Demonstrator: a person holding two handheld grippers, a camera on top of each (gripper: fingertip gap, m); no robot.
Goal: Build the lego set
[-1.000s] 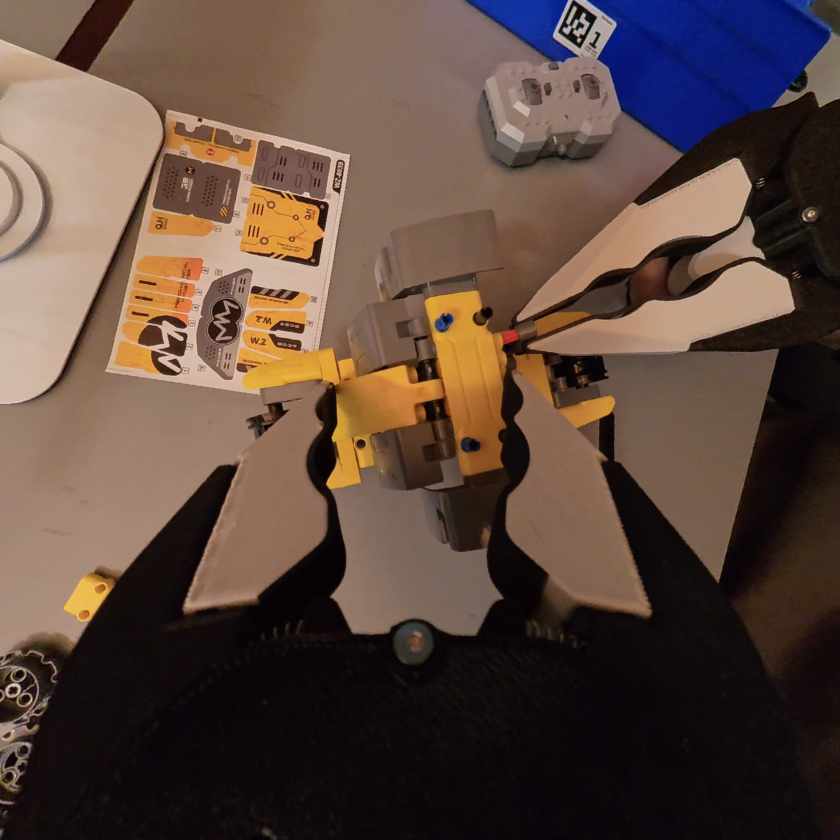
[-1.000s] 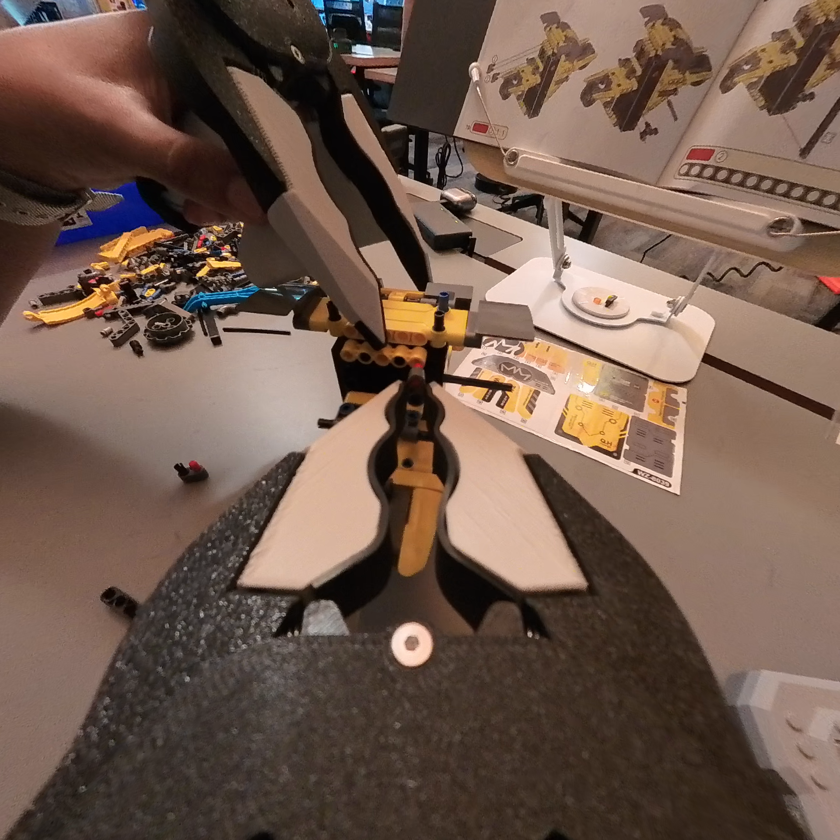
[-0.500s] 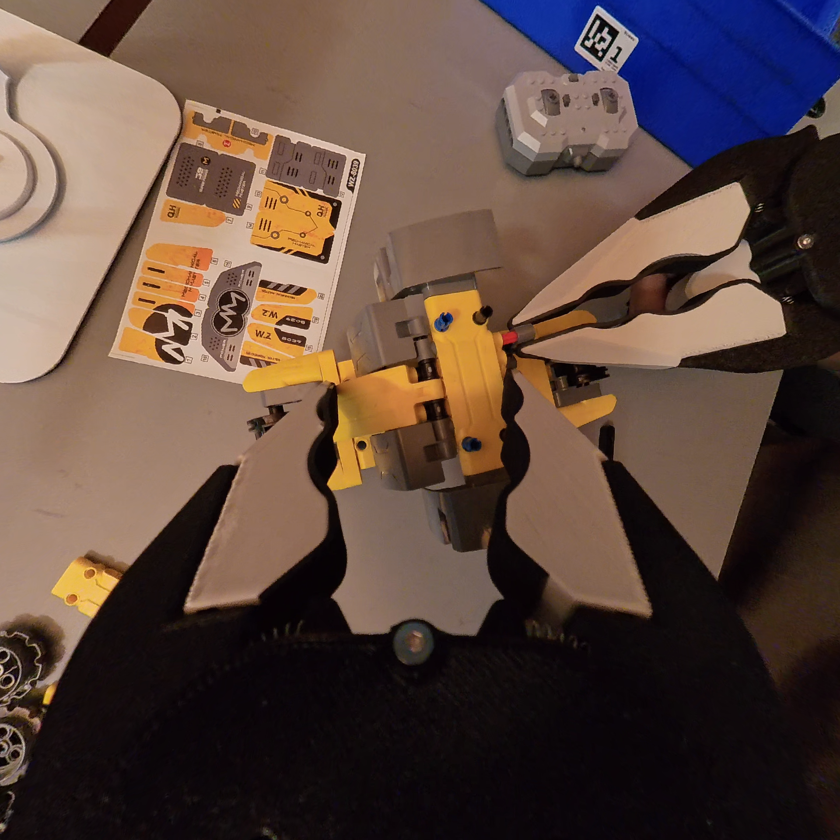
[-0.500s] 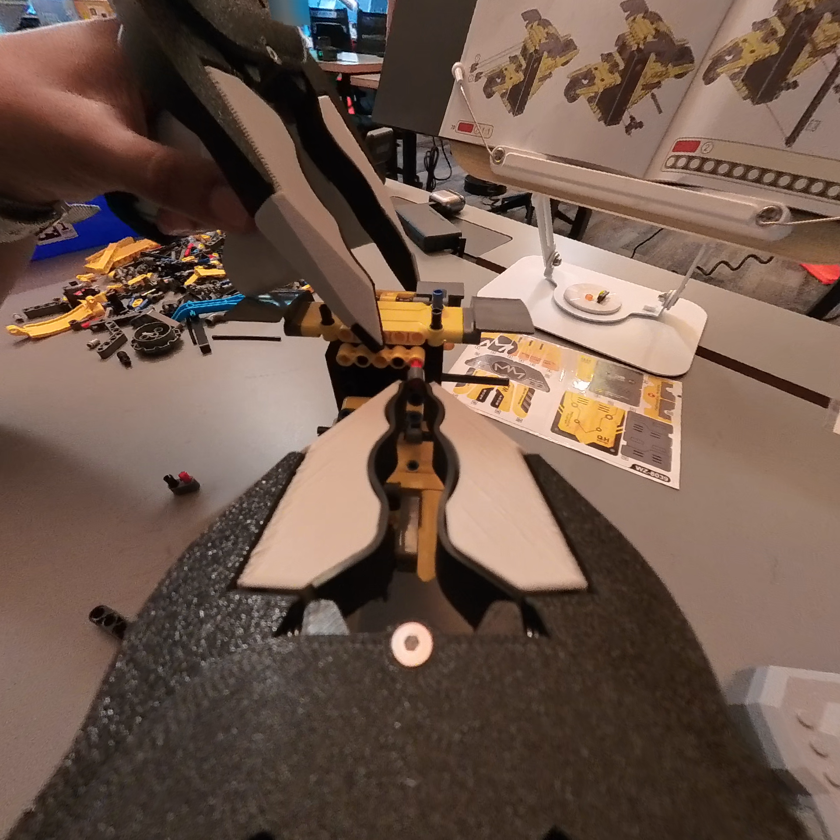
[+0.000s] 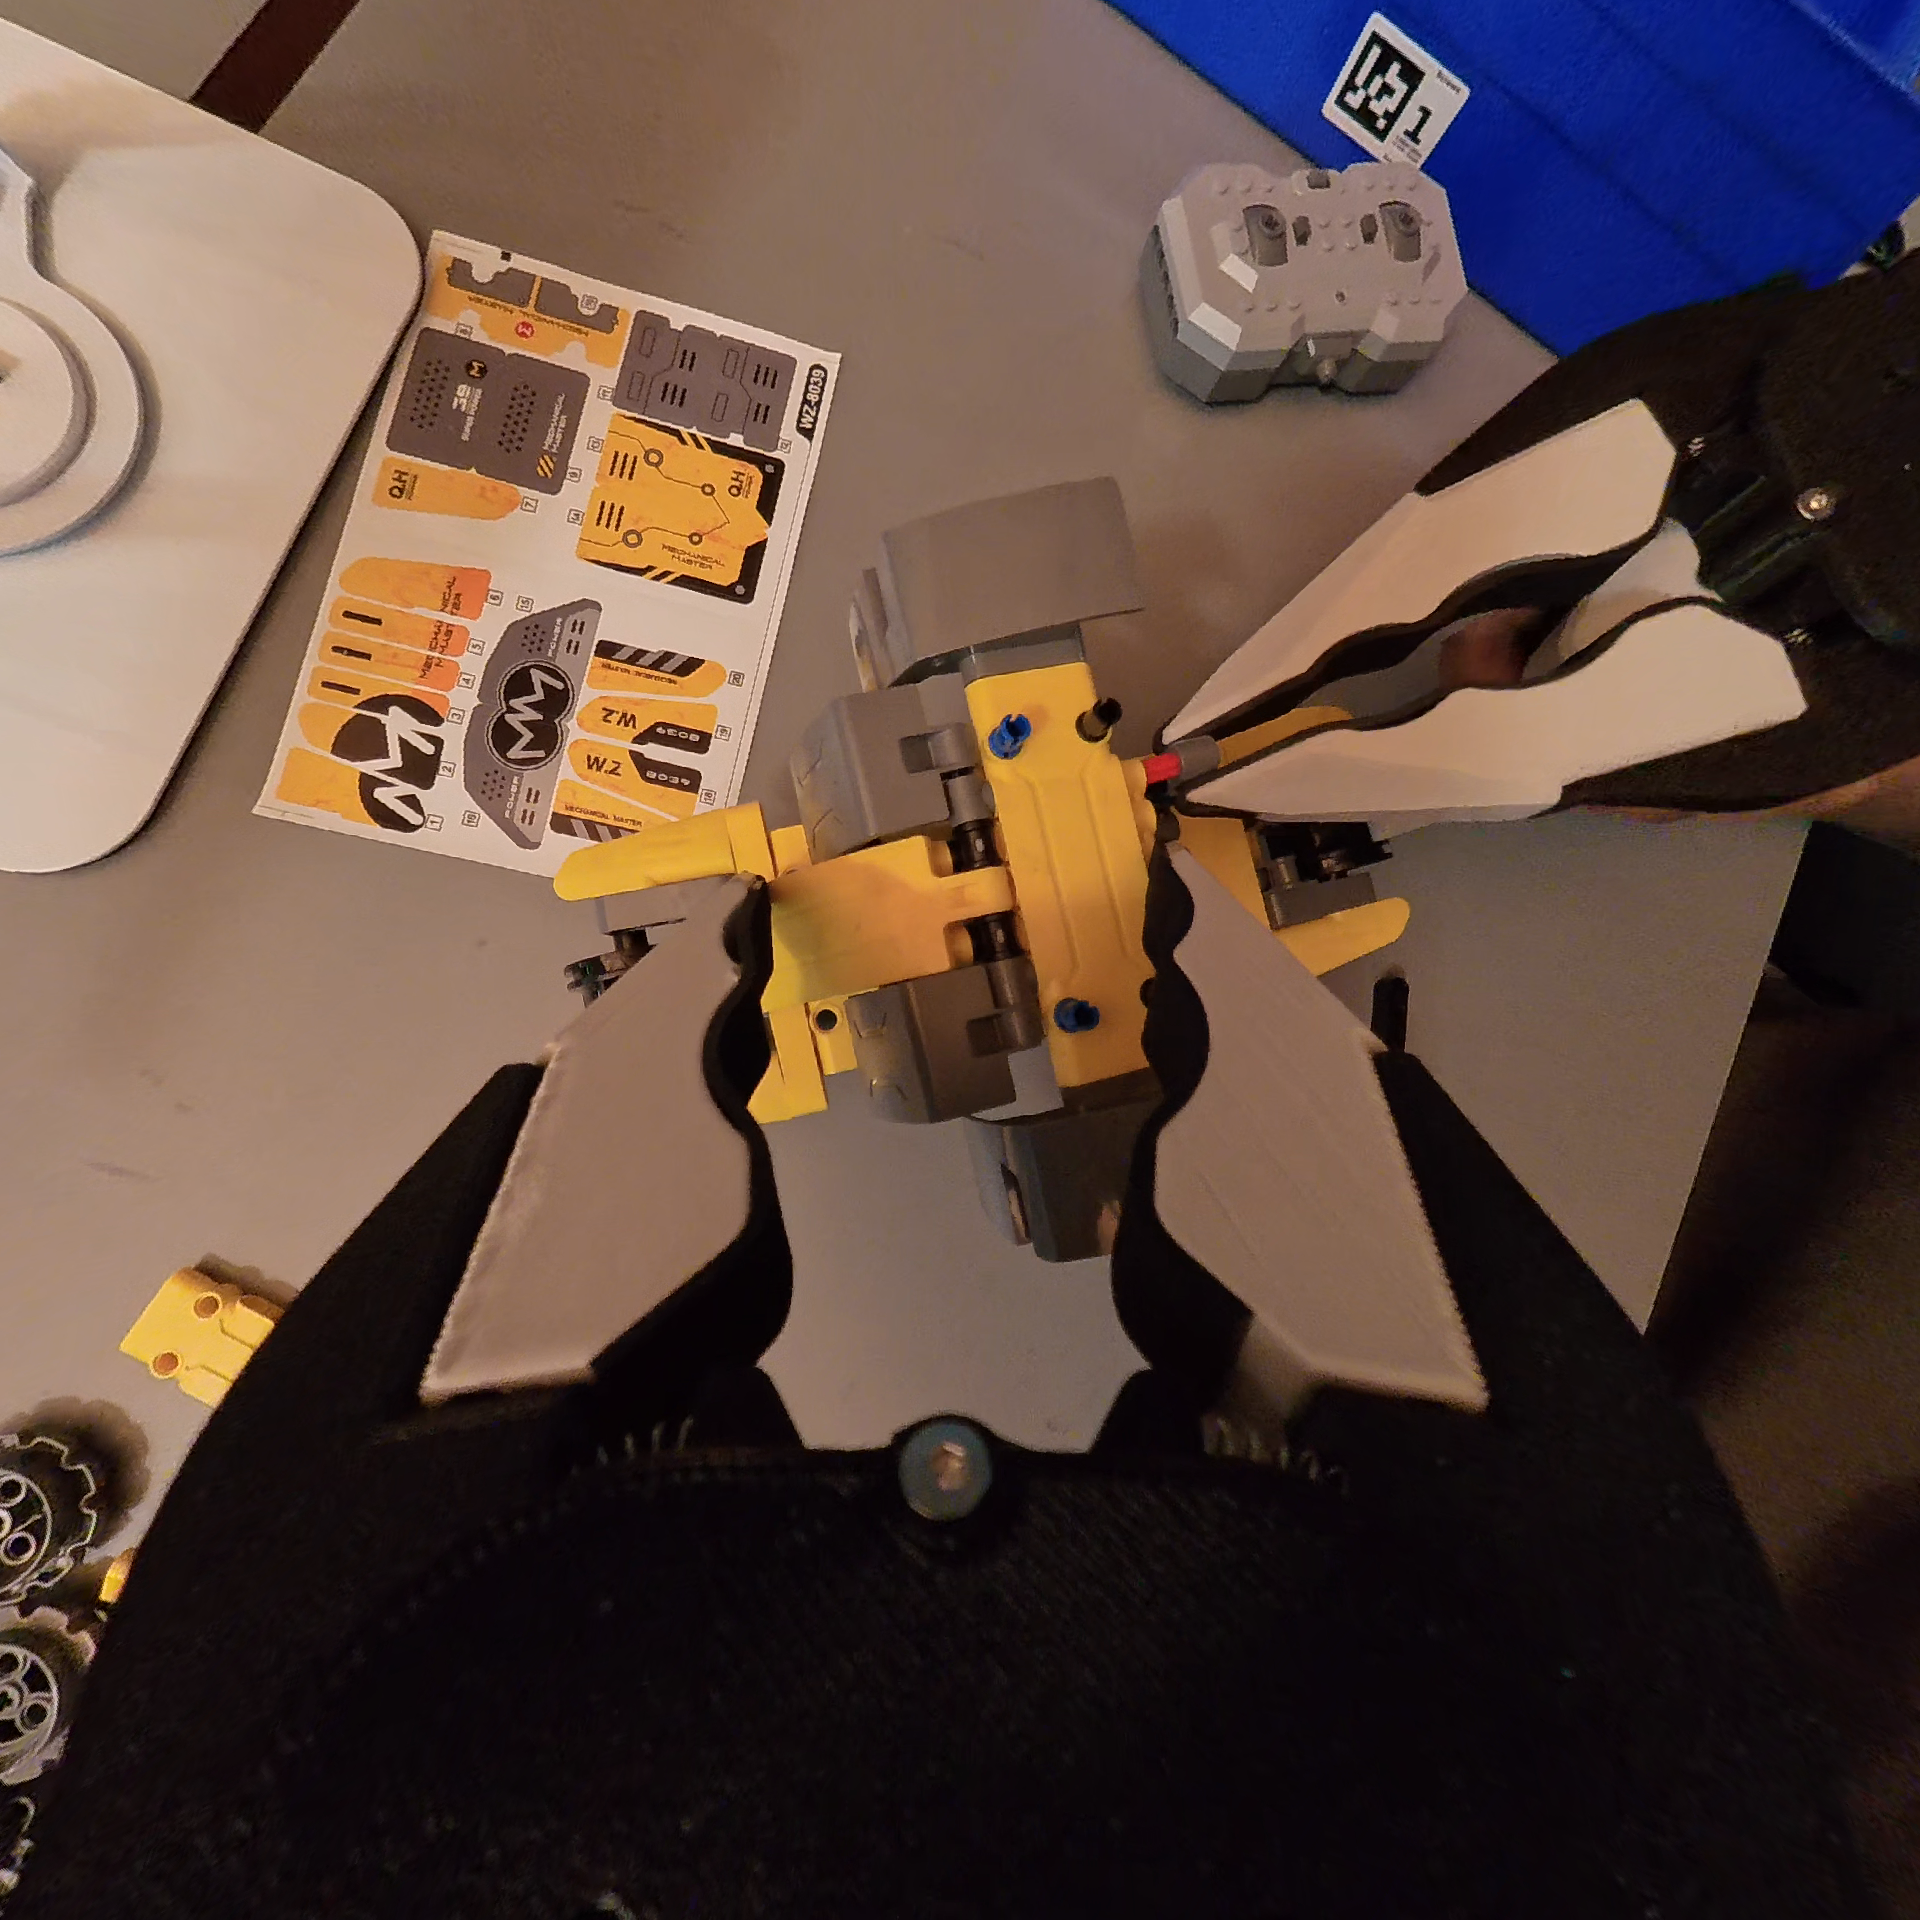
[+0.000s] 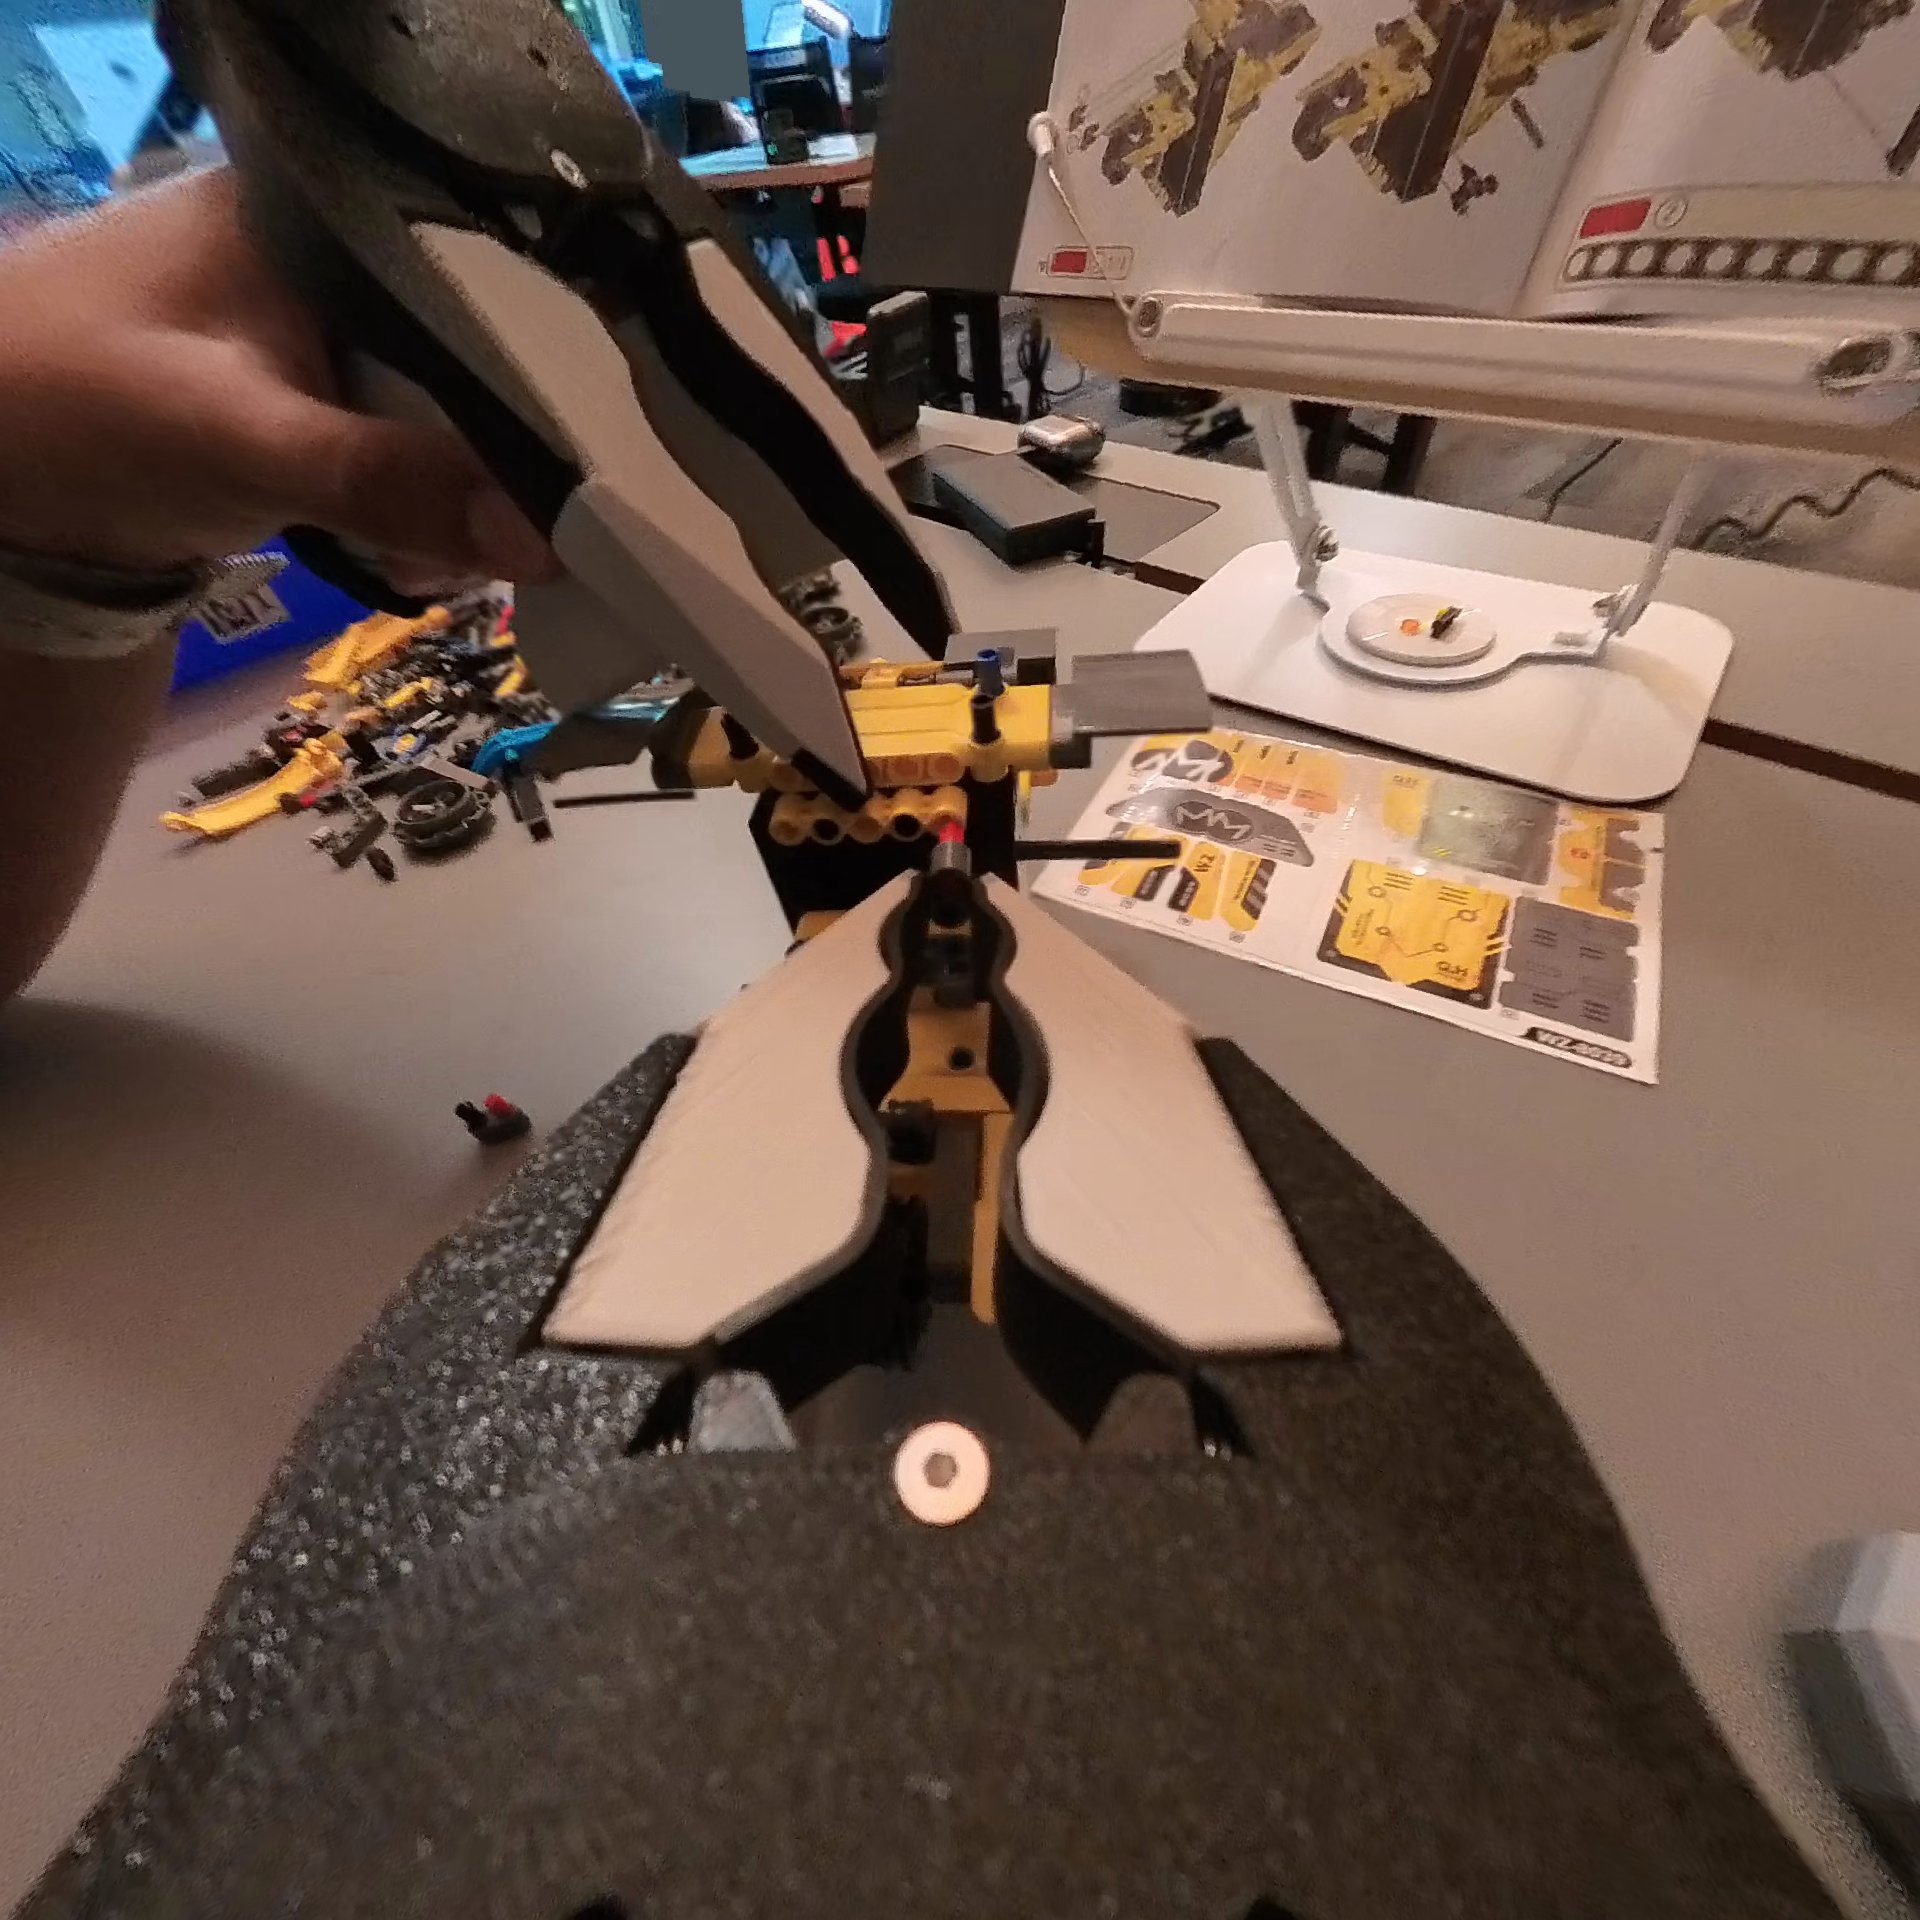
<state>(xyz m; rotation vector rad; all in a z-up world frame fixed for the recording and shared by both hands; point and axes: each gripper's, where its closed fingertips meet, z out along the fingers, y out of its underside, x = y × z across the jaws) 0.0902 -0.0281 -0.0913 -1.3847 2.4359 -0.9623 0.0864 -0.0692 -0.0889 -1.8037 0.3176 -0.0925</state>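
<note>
The left claw (image 5: 956, 894) is reaching down over a yellow and grey brick-built model (image 5: 997, 883) standing on the grey surface (image 5: 312, 1039), its two fingers clamping the model's yellow top section from either side. In the right wrist view this same claw (image 6: 831, 748) is coming in from eleven o'clock, held by a person's hand (image 6: 208, 416), with its tips pressing on the model (image 6: 914, 748).

The right claw (image 6: 951, 883) is pinching a small yellow and black sub-assembly (image 6: 945, 1049) between nearly closed fingers; the red-tipped grey pin (image 6: 951, 847) at its front is touching the model's row of yellow holes. From the left wrist view, the right claw (image 5: 1174, 774) is entering from two o'clock and the pin (image 5: 1179, 764) is meeting the model's side.

A sticker sheet (image 5: 551, 582) is lying flat at ten o'clock of the model, just beside a white stand base (image 5: 208, 416). A grey brick-built remote control (image 5: 1299, 281) is sitting at one o'clock, close to a blue bin (image 5: 1610, 125) bearing a black-and-white square marker.

In the right wrist view, the stand is holding an open instruction booklet (image 6: 1455, 135) at one o'clock. A pile of loose yellow and black parts (image 6: 395, 727) is spreading at ten o'clock, and a small red and black connector (image 6: 490, 1117) is lying alone at nine o'clock.
</note>
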